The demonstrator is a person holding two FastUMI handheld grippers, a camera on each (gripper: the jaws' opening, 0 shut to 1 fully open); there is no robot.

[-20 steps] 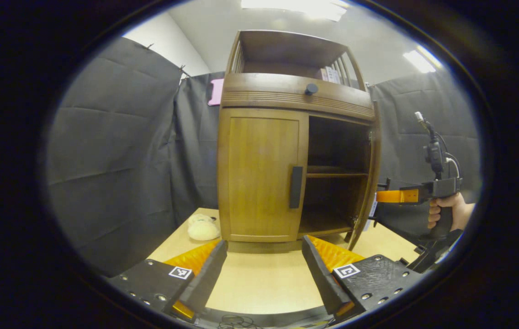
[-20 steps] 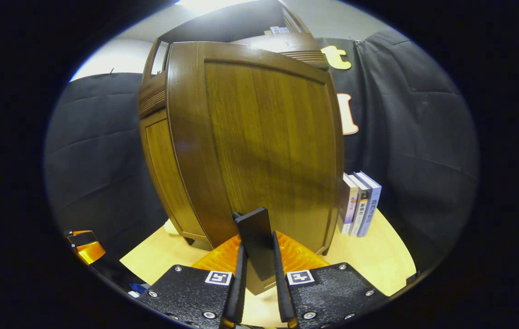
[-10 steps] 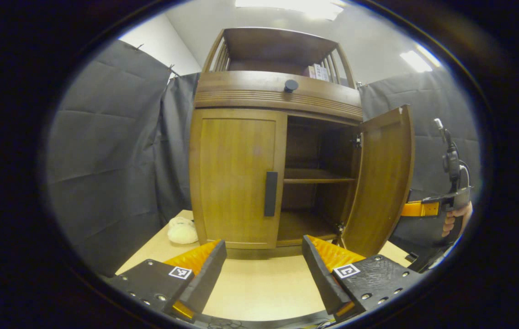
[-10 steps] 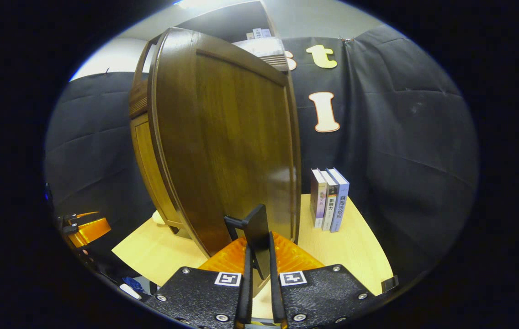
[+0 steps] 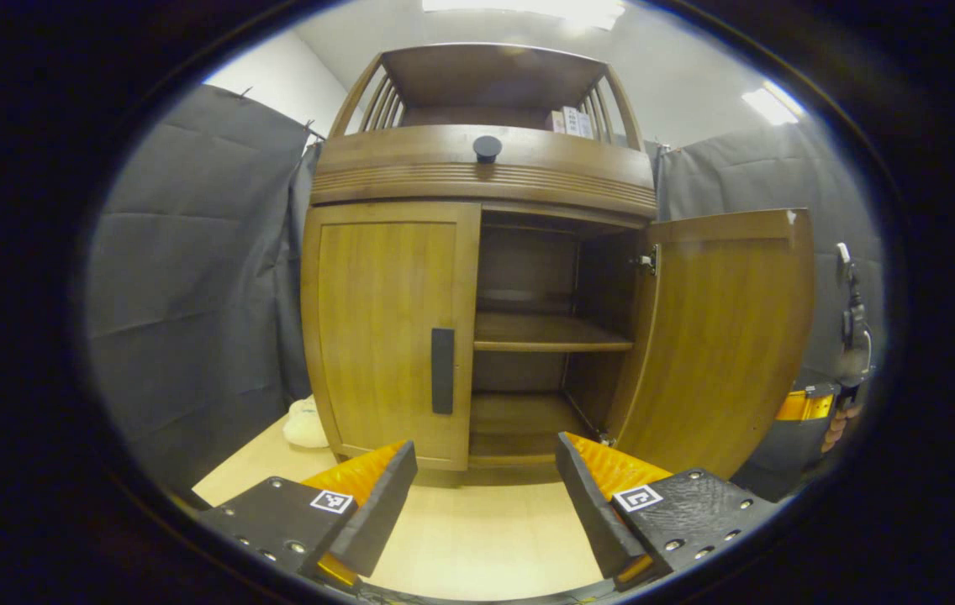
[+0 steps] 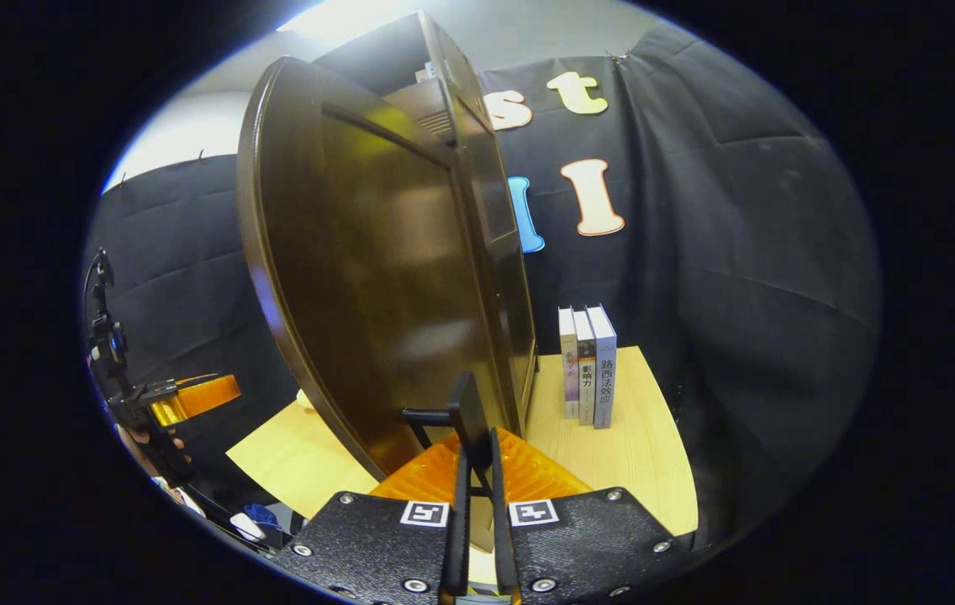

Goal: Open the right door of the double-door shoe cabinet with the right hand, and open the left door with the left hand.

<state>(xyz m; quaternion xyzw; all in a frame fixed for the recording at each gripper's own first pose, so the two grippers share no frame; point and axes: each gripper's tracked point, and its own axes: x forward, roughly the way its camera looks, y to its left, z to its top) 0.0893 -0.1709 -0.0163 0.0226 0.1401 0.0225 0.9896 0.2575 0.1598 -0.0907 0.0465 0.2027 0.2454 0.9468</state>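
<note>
In the left gripper view, my left gripper (image 5: 486, 496) hangs wide open and empty at six o'clock, low in front of the shoe cabinet (image 5: 482, 172) on the worktop (image 5: 486, 546). The left door (image 5: 385, 328) at ten o'clock is shut, its dark handle (image 5: 442, 370) straight up at twelve from my gripper. To its right the inside shelf (image 5: 549, 343) lies bare, and the right door (image 5: 721, 336) stands swung out at three o'clock.

In the right gripper view, my right gripper (image 6: 475, 512) is closed tight on the right door's handle (image 6: 469, 420) at six o'clock, with three books (image 6: 585, 365) standing on the worktop at two o'clock.

My worry: if I pull that door wider it could strain the hinge or drag the cabinet. On the left, a badly lined-up reach could knock my fingers against the panel and miss the narrow handle.
</note>
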